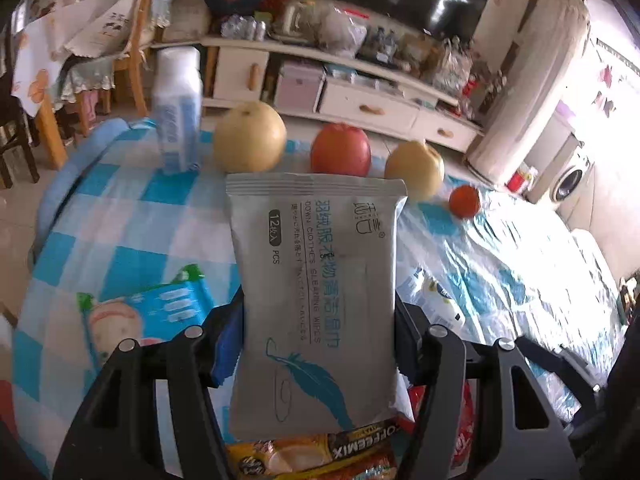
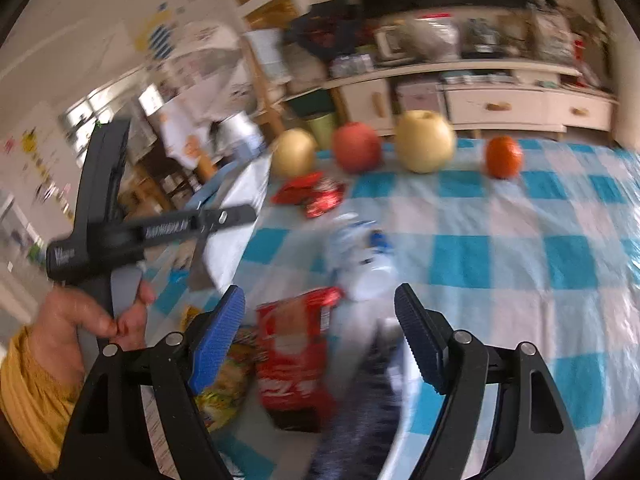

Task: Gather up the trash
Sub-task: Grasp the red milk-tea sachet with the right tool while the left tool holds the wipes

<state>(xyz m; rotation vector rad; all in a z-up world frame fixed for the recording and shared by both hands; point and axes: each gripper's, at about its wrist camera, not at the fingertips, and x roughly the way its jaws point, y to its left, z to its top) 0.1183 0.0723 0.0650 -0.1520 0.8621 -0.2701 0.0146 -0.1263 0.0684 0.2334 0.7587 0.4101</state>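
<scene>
My left gripper (image 1: pixel 320 344) is shut on a grey wet-wipes packet (image 1: pixel 316 280), held upright above the checked tablecloth (image 1: pixel 120 208). Under it lie a Coffeemix sachet (image 1: pixel 320 456), a blue baby-wipes pack (image 1: pixel 160 312) and a white-and-blue wrapper (image 1: pixel 436 304). My right gripper (image 2: pixel 320 320) stands open over a red snack packet (image 2: pixel 292 356), which lies nearer its left finger. No pad touches the packet. A blurred dark grey thing (image 2: pixel 360 400) sits low between the fingers. A crumpled white-and-blue wrapper (image 2: pixel 364 264) and a crumpled red wrapper (image 2: pixel 312 194) lie beyond, a yellow packet (image 2: pixel 224 388) to the left.
Two pears (image 1: pixel 250 138) (image 1: pixel 416 168), an apple (image 1: pixel 340 150) and a tangerine (image 1: pixel 464 200) line the table's far edge. An upright tissue pack (image 1: pixel 178 112) stands at far left. A hand in a yellow sleeve (image 2: pixel 80 320) grips the left tool. Chairs and a low cabinet stand behind.
</scene>
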